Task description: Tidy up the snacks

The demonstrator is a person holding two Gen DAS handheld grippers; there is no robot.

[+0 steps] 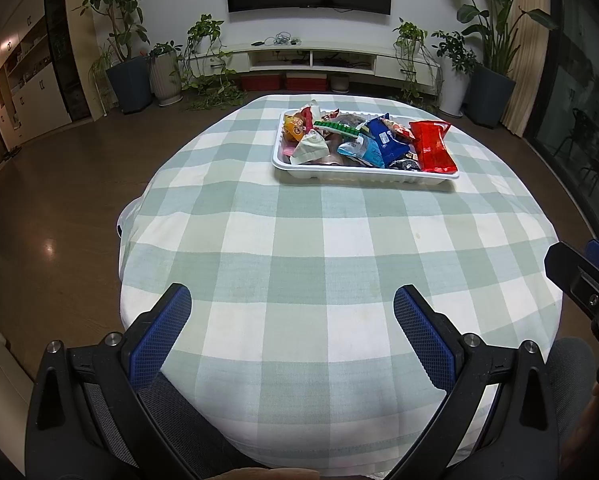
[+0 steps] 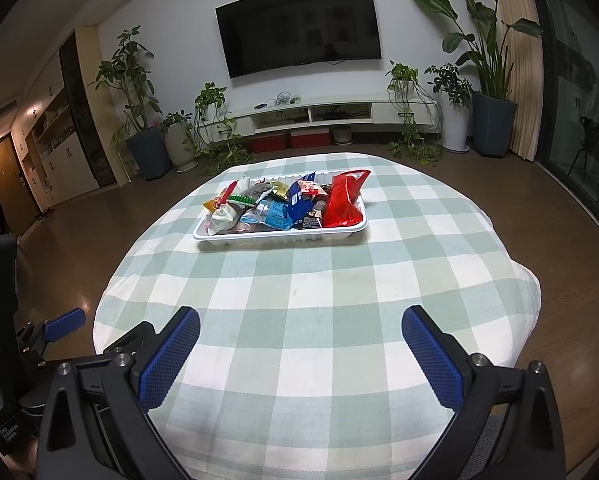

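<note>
**Snack tray full, both my grippers idle at the near edge**

My left gripper (image 1: 291,308) hangs over the near edge of the checked tablecloth (image 1: 299,240), its blue-padded fingers (image 1: 161,336) spread wide with nothing between them. My right gripper (image 2: 299,328) is the same: splayed apart, empty, above the cloth at the 6 o'clock side of the table. In the left view the right tool shows at about 3 o'clock; in the right view the left tool sits near 8 o'clock.

The white tray (image 2: 275,240) rests on the far half of the table, well apart from both grippers, at roughly 12 o'clock in the right view and 1 o'clock in the left. It is heaped with snack packets (image 1: 355,140) (overlapping, so I cannot count them). A red bag (image 1: 433,146) leans at the tray's 3 o'clock end, poking over the rim. A blue packet (image 2: 299,200) lies just beside it, and an orange packet (image 1: 293,128) sits at the 9 o'clock end.

Beyond the table, at 12 o'clock, hang a dark television (image 2: 299,24) and a low white shelf (image 2: 319,114), with potted plants (image 2: 139,92) on either side.
</note>
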